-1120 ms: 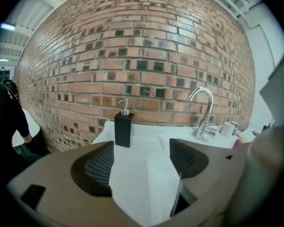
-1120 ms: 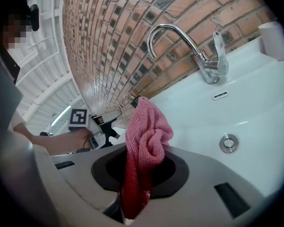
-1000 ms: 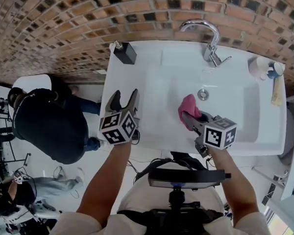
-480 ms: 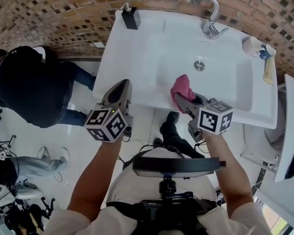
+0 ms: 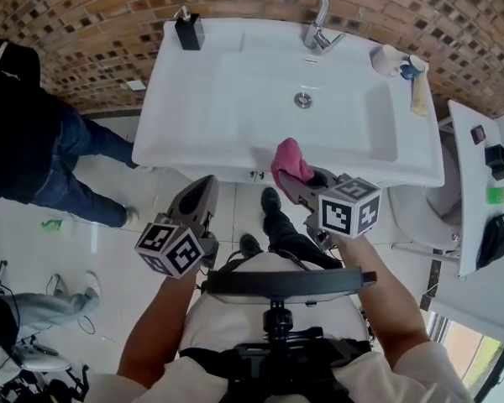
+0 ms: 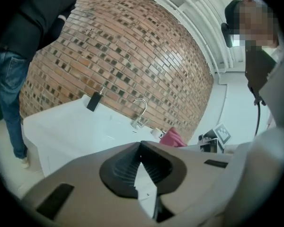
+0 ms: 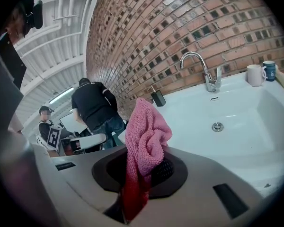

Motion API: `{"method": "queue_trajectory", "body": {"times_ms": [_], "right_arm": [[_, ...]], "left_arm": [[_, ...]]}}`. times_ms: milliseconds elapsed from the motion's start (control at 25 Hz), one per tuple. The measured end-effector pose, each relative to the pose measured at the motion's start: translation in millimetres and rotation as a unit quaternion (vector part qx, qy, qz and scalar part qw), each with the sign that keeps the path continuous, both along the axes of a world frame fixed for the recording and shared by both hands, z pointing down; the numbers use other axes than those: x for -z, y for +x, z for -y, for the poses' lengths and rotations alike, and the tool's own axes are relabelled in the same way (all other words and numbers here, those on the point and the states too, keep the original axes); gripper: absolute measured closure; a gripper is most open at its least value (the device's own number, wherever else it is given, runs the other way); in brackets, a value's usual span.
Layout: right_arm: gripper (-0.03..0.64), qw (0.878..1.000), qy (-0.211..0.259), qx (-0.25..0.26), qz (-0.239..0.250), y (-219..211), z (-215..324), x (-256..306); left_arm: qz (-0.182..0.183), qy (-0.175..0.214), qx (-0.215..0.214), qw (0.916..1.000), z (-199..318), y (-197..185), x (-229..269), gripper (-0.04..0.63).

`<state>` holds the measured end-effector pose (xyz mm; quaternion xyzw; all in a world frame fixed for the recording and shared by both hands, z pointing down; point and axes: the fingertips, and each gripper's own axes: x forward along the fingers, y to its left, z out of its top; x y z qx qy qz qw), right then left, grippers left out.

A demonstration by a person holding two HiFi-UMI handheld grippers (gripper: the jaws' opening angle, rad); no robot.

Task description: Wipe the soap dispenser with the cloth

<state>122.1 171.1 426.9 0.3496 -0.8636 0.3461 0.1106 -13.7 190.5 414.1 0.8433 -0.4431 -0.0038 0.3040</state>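
I've backed off the sink, left gripper just closed empty; right gripper's thinly pinched pink cloth may slip.

— What's behind the basin?
— A brick wall, reddish with dark inset blocks, backing the white sink and its chrome faucet.
— And underfoot?
— Pale, glossy floor tiles. A white side surface stands just right of the sink.
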Motion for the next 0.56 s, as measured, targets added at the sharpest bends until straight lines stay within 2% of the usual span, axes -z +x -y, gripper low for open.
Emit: {"method": "queue_trajectory", "body": {"times_ms": [320,560], "right_arm": [[0.523,0.999,-0.026,-0.018,-0.019,32.1,-27.5,1.2],[0.523,0.999,-0.027,-0.023,-0.017,61.1,-38.7,1.4]], "left_arm": [[-0.032,-0.051,-0.087,0.9943,-56.0,39.2,-16.6,0.592],[-0.020,-0.061,-0.116,0.9912,-75.2,73.4,-24.5,0.591]]}}
